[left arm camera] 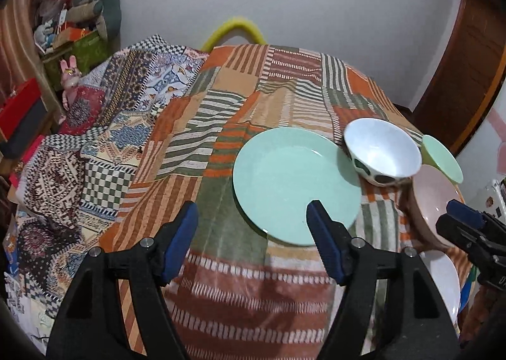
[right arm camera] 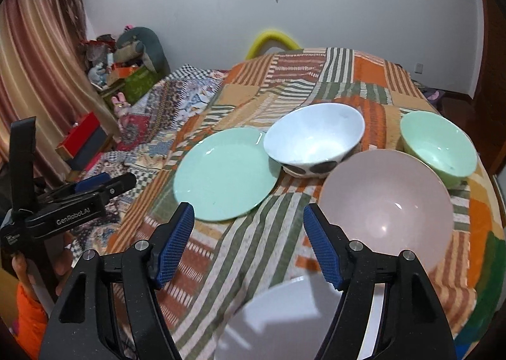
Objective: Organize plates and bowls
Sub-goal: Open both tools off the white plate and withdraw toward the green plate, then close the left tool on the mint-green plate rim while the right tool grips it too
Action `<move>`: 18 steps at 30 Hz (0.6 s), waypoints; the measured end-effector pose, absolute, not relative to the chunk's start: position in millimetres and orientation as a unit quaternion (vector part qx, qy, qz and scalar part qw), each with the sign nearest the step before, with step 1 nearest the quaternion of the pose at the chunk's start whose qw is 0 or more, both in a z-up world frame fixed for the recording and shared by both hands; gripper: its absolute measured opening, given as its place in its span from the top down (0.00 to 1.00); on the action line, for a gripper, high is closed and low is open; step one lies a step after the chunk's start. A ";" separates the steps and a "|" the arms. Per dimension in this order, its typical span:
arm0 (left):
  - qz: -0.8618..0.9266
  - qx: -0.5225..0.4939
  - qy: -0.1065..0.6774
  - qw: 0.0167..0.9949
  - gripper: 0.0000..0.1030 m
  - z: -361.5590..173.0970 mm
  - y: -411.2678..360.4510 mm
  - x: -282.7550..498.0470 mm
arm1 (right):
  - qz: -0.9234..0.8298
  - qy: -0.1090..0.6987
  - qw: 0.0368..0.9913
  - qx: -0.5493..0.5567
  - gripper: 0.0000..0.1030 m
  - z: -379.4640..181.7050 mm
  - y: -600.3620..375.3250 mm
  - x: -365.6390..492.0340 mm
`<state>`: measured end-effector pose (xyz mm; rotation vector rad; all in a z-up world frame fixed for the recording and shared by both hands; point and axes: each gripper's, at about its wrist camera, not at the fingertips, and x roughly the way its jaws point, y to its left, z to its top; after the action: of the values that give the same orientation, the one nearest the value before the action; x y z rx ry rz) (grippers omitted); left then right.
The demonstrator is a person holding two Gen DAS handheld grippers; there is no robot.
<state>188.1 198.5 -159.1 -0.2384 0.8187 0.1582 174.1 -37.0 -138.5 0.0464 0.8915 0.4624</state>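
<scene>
Mint-green melamine forms the flat plate (left arm camera: 294,189), which is lying on the patchwork cloth (left arm camera: 227,265) toward the middle of the table. A white bowl with dark spots (left arm camera: 381,151) is sitting against the plate's far right rim. A pink bowl (right arm camera: 385,208) is standing nearer the right edge, a small green bowl (right arm camera: 438,148) is standing behind it by the far right edge, and a white plate (right arm camera: 284,322) is lying at the near edge.

Legible writing: "GenRobot.AI" is showing on the body of the left gripper (right arm camera: 104,183) in the right wrist view. Smaller print below it is too small to read.

The left gripper (left arm camera: 253,214) is hovering with its jaws standing wide and nothing between them; its right finger is overlapping the green plate's near rim in the view. The right gripper (right arm camera: 248,214) is also standing wide and holding nothing, above bare cloth between the green plate and the pink bowl, with the white plate just below it.

The right wrist view is showing all five dishes whole, plus a hand (right arm camera: 22,268) on the left gripper. The left wrist view is cutting the pink bowl, green bowl and white plate at its right border, where the right gripper (left arm camera: 465,217) is entering.
</scene>
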 end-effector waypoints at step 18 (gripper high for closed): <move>0.047 -0.135 0.455 0.879 0.74 -229.2 239.5 281.4 | 0.204 0.503 0.839 0.025 0.63 -187.5 -5.4 230.6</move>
<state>281.4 239.5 -229.2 -0.2806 0.9482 0.0986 230.6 -5.4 -187.5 0.0531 1.0645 0.4320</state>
